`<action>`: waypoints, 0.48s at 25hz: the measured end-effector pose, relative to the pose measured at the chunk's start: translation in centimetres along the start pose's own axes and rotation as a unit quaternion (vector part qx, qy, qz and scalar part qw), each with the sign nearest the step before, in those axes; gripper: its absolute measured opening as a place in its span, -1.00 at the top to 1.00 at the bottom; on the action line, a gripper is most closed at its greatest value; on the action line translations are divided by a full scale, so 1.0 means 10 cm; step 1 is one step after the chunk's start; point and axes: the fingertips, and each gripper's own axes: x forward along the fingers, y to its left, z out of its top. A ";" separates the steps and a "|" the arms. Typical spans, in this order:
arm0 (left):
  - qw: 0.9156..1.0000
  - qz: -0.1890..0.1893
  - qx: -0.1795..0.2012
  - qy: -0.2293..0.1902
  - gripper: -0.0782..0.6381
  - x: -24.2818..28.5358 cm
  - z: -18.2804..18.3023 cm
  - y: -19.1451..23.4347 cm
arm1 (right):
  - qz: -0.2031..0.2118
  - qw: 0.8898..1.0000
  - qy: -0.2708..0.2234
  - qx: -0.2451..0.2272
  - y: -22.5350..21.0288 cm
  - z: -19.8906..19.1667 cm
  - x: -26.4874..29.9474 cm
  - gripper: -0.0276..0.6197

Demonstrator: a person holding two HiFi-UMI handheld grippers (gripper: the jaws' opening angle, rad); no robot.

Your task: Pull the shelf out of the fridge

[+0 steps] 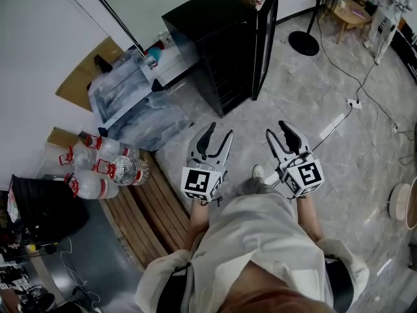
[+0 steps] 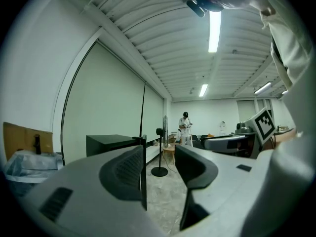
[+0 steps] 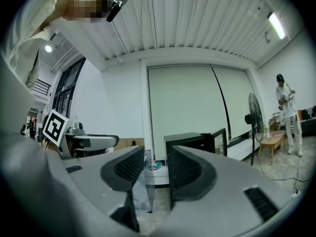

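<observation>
A black fridge (image 1: 215, 44) stands on the floor ahead of me with its glass door (image 1: 266, 38) swung open to the right. Its inside is dark, and I cannot make out a single shelf. Both grippers hover at waist height, well short of the fridge. The left gripper (image 1: 219, 132) is open with nothing between its jaws, and so is the right gripper (image 1: 276, 130). In the left gripper view the left gripper (image 2: 160, 164) points past the fridge (image 2: 111, 142). In the right gripper view the right gripper (image 3: 157, 167) points at the fridge (image 3: 195, 139).
Plastic-wrapped bundles (image 1: 130, 96) lie left of the fridge, with large water bottles (image 1: 98, 165) and a wooden pallet (image 1: 153, 207) nearer me. A standing fan's base (image 1: 303, 42) and a cabled socket (image 1: 355, 103) are on the marble floor to the right. A person (image 3: 286, 112) stands far off.
</observation>
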 end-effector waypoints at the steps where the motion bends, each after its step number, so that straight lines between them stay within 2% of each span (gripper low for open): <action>1: 1.000 0.003 0.000 0.001 0.20 0.06 0.00 0.01 | 0.002 1.000 0.000 0.000 -0.07 0.01 0.03 0.37; 12: 0.999 0.044 0.002 0.021 0.22 0.71 -0.04 0.04 | 0.043 0.999 0.002 0.009 -0.65 0.02 0.43 0.38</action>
